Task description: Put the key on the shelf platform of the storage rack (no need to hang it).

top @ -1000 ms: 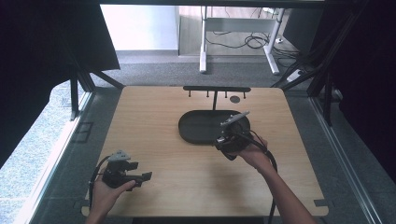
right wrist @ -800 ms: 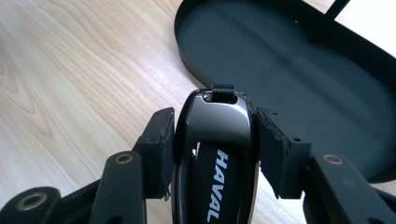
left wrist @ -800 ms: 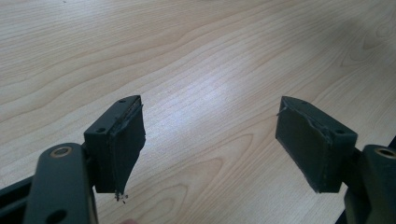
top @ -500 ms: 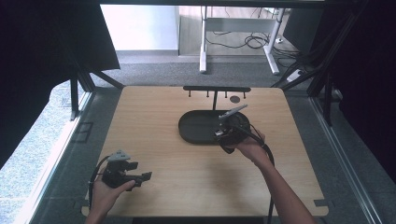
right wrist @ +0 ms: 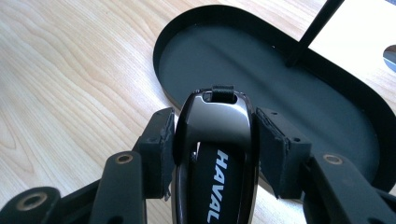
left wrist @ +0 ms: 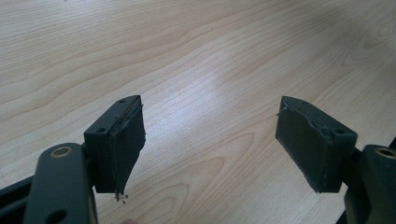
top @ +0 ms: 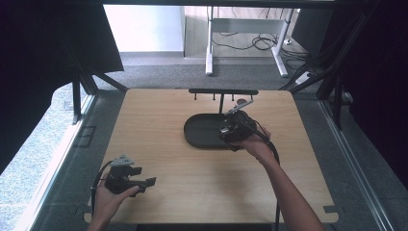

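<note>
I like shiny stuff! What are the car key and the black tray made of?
Car key: looks like glossy black plastic, since light glints off its smooth shell. Tray: matte black, maybe painted metal given its thin rim; hard to be sure. Table: pale wood grain, possibly a laminate.

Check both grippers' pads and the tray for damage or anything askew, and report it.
The left gripper has worn pads: edges are frayed and bits hang from the lower corner. The right gripper holds the car key fob squarely over the black tray. Nothing else stands out.
</note>
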### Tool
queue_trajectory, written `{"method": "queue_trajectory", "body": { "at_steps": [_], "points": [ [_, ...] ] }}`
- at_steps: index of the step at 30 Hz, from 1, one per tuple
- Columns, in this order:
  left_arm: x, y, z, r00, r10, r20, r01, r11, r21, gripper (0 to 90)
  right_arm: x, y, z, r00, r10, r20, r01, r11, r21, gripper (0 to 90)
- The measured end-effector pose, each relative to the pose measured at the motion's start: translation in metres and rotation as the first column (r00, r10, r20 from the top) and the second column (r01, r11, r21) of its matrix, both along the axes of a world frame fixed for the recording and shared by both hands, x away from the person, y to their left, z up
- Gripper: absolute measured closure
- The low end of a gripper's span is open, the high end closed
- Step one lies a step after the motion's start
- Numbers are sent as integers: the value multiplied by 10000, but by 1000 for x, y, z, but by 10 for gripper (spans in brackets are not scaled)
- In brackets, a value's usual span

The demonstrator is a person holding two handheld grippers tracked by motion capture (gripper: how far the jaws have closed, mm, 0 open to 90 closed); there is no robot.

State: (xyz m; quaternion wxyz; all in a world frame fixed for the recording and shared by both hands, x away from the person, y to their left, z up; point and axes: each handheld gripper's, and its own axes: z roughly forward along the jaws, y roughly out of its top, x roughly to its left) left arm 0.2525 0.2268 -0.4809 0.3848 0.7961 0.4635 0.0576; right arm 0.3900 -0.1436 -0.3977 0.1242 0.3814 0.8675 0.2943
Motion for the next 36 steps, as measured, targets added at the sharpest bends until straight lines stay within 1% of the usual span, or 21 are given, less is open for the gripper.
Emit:
{"method": "queue_trajectory", "body": {
  "at_steps": [22,36],
  "points": [
    [0,1,0,10000,23,30,-23,10000,2,239,21,6,4,9994,-338,5,338,9994,-2,500],
    [0,1,1,10000,25,51,-25,10000,-11,239,38,6,-2,9969,-771,-156,769,9970,-97,500]
  ]
}}
